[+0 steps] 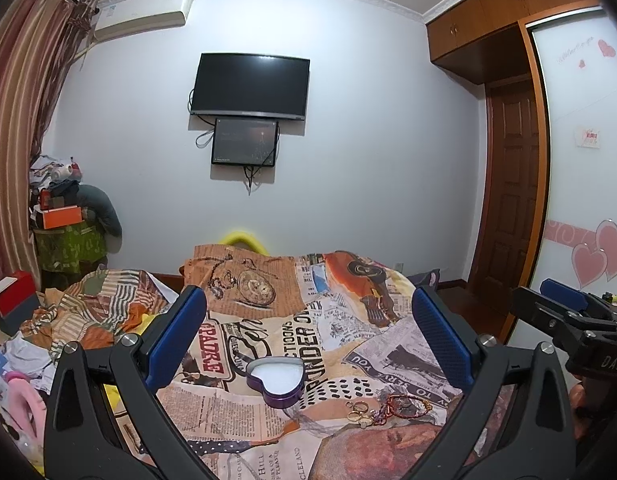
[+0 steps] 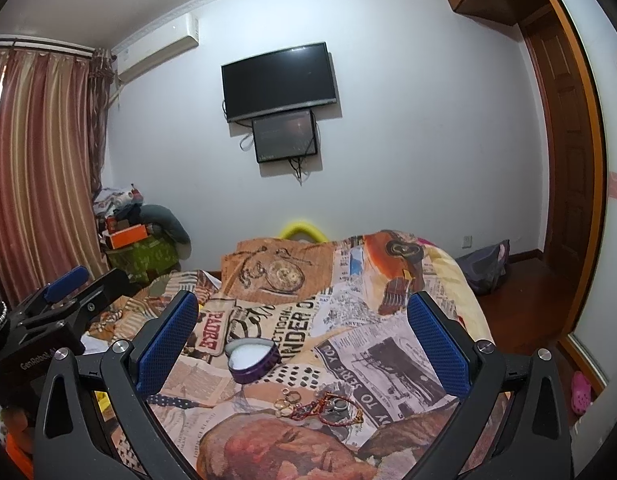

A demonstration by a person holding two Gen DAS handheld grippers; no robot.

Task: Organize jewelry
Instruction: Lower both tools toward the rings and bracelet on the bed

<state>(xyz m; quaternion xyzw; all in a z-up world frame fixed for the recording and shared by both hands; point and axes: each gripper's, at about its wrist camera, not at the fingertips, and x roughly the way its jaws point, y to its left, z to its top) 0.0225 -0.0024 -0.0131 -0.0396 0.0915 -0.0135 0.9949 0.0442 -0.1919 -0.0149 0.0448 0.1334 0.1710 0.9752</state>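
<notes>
Left wrist view: both grippers, left gripper (image 1: 308, 332) and right gripper (image 2: 302, 336), hover wide open and empty above the bedspread (image 1: 348, 344). Jewelry (image 2: 320, 404) lies beside the open heart tin (image 2: 252, 360). Nothing is picked yet; next needs a fine pinch on 1 ring.

one heart tin (image 1: 275, 381), several rings (image 1: 358, 410), two screens (image 1: 248, 86)

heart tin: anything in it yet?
Empty. The tin is lidless, showing only its white lining; the rings and bracelet lie beside it on the bedspread.
</notes>
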